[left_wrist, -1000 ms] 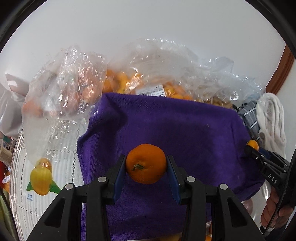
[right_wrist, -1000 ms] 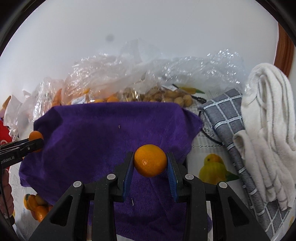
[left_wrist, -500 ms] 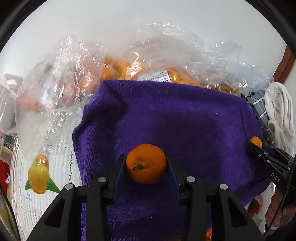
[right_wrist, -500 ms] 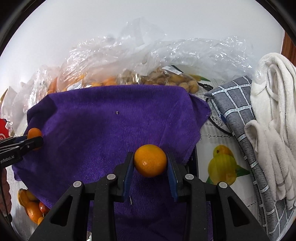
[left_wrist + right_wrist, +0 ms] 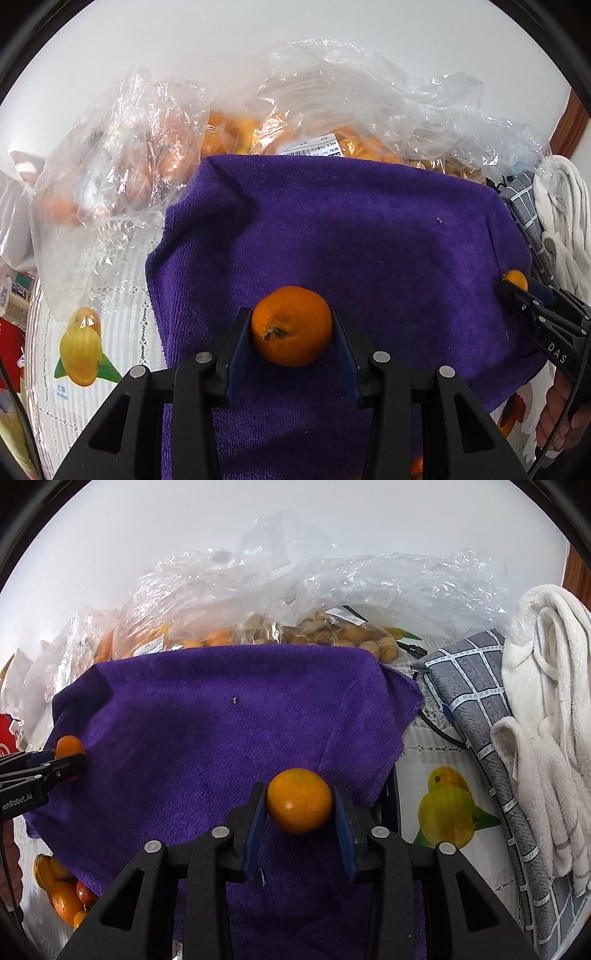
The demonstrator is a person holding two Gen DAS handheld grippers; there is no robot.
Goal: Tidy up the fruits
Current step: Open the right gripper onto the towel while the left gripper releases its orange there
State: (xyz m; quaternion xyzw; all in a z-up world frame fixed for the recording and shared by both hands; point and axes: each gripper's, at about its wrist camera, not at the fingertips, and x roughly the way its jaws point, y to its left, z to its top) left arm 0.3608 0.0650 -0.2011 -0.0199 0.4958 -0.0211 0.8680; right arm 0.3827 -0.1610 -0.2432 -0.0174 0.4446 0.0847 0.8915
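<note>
My left gripper (image 5: 291,328) is shut on an orange with a green stem (image 5: 291,325), held above a purple towel (image 5: 351,229). My right gripper (image 5: 300,806) is shut on a smooth orange (image 5: 300,800) above the same towel (image 5: 221,720), near its right edge. The right gripper also shows at the right edge of the left wrist view (image 5: 517,284), and the left gripper at the left edge of the right wrist view (image 5: 70,755). Each holds its orange over opposite sides of the towel.
Clear plastic bags of oranges (image 5: 229,136) and small brown fruits (image 5: 332,635) lie behind the towel. A grey checked cloth (image 5: 476,709) and white towel (image 5: 546,686) lie to the right. Loose oranges (image 5: 59,893) sit at lower left of the fruit-printed tablecloth (image 5: 443,805).
Both grippers have moved forward over the purple towel with their oranges still held. The bags behind look nearer and the towel fills more of each view.
</note>
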